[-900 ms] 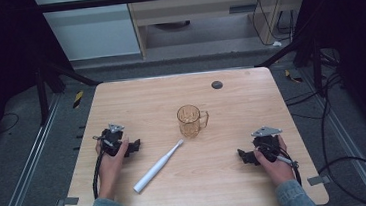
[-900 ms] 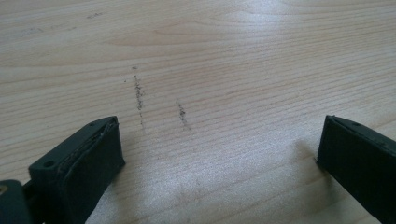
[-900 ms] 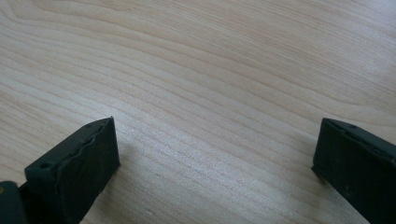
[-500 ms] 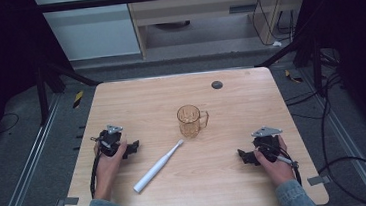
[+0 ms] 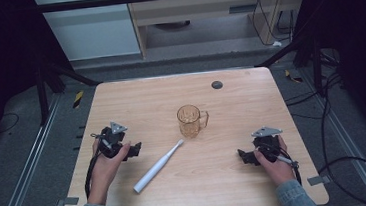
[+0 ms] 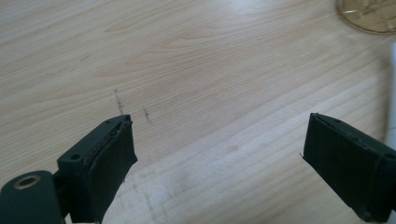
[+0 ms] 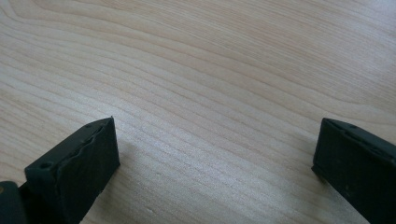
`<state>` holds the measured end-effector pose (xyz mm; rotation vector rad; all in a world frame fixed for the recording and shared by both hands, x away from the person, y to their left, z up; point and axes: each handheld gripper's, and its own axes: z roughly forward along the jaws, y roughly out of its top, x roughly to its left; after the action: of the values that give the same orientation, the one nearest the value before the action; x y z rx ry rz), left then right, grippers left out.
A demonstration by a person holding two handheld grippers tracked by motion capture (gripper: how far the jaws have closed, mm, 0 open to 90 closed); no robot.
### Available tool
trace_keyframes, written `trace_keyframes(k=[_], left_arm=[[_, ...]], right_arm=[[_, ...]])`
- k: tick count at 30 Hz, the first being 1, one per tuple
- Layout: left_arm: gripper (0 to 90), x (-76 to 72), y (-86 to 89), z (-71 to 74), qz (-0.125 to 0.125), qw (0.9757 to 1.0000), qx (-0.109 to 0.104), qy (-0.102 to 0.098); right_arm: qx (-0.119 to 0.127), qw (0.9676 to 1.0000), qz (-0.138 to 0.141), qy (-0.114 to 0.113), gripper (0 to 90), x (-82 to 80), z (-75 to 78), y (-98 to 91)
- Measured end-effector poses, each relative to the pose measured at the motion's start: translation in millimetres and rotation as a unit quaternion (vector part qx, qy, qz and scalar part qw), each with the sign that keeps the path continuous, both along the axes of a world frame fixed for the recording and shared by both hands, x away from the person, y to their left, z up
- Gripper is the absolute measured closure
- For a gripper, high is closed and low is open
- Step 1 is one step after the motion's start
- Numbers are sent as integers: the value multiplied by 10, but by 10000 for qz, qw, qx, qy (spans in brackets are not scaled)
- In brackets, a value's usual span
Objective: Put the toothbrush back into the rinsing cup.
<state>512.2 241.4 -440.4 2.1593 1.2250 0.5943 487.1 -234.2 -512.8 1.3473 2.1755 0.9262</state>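
High view: left tongs [image 5: 134,151] and right tongs [image 5: 242,156] are resting low on the pale wooden surface [image 5: 241,108], both with jaws spread, pinching nothing. White electric toothbrush [image 5: 157,159] is lying diagonally between them, nearer the left tongs, head pointing toward the amber glass mug [image 5: 190,121], just short of it. Risk, judging: a low sweep could roll the toothbrush or knock the mug. Small dark disc [image 5: 216,84] is sitting far back, obstructing nothing.

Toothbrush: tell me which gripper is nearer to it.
Left. The left gripper sits just left of the toothbrush; the right gripper lies farther off on its right.
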Motion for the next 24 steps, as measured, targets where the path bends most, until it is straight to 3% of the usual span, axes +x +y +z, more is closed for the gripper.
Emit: trace_keyframes(k=[6, 8, 19, 24], left_arm=[[76, -142, -104, 70, -141, 9998, 90, 137], [76, -165, -145, 81, -243, 9994, -34, 227], [90, -182, -312, 81, -562, 9971, 58, 508], [92, -185, -386, 99, -683, 9962, 160, 507]], right_arm=[[-6, 10000, 18, -3, 3, 6, 1, -4], [-7, 10000, 15, -2, 3, 7, 1, -3], [-7, 10000, 24, -6, 3, 11, 0, -5], [0, 10000, 26, -1, 3, 10, 1, -5]])
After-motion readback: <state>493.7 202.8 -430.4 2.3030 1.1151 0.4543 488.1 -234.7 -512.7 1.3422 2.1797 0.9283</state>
